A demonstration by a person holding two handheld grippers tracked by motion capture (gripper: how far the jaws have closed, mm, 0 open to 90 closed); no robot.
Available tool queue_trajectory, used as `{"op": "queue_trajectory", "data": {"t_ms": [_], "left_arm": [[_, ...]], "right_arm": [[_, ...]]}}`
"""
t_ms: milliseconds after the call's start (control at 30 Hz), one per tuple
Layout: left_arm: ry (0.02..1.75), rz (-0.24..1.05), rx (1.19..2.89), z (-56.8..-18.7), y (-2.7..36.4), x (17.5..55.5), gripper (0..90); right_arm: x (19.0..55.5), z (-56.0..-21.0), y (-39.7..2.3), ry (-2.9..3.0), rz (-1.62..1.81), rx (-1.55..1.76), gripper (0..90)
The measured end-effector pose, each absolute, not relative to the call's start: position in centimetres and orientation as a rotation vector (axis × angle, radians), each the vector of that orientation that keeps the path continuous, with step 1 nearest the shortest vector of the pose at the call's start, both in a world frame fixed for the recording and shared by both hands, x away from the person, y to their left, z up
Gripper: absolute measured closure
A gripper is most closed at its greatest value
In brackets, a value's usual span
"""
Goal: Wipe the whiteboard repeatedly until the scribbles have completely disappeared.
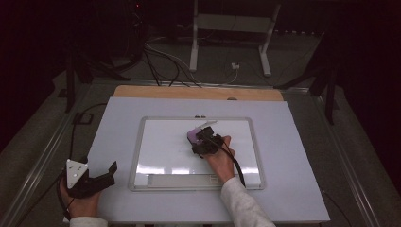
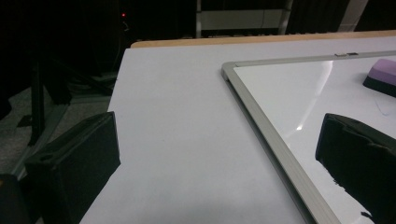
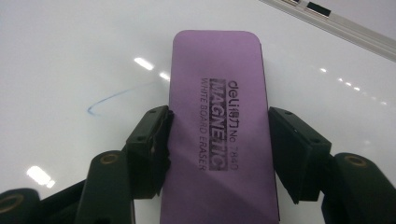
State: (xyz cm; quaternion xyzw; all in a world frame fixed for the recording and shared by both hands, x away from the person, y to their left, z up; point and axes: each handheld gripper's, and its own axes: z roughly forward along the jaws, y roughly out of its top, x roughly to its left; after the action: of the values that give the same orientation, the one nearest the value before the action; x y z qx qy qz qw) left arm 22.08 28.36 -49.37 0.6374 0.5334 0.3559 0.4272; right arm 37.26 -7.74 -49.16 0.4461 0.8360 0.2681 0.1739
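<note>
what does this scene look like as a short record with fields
work: wiping a whiteboard
eraser: purple, flat on the board, clamped at its sides by the right tongs
mark: thin blue stroke left of the eraser in the right gripper view
left tongs: open, holding nothing, at the table near the board's left edge
board: white, silver frame

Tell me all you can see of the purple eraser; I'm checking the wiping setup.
The purple eraser is a flat, round-cornered block with a smooth purple top printed "deli MAGNETIC WHITE BOARD ERASER No. 7840" and a dark underside layer. It lies flat on the whiteboard, toward its far edge. The right gripper clamps its long sides. A faint blue pen stroke remains beside it.
</note>
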Motion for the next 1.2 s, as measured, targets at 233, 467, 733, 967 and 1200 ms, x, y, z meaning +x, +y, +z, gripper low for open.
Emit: {"op": "queue_trajectory", "data": {"t_ms": [233, 467, 733, 967, 1200], "left_arm": [[1.329, 0.892, 1.594, -49.3, 28.2, 22.1, 0.6], [1.335, 0.889, 1.585, -49.4, 28.4, 22.1, 0.6], [1.330, 0.894, 1.597, -49.3, 28.2, 22.1, 0.6], [1.333, 0.892, 1.587, -49.3, 28.4, 22.1, 0.6], [1.334, 0.891, 1.588, -49.4, 28.4, 22.1, 0.6]], "right_arm": [[35.2, -49.1, -5.3, 2.592, 0.846, 1.005, 41.5], [37.4, -49.4, -7.4, 2.361, 0.799, 1.291, 41.5], [34.5, -49.1, -4.2, 2.640, 0.872, 0.943, 41.5], [36.6, -49.2, -5.6, 2.477, 0.815, 1.162, 41.5], [38.3, -49.3, -9.0, 2.278, 0.743, 1.398, 41.4]]}}
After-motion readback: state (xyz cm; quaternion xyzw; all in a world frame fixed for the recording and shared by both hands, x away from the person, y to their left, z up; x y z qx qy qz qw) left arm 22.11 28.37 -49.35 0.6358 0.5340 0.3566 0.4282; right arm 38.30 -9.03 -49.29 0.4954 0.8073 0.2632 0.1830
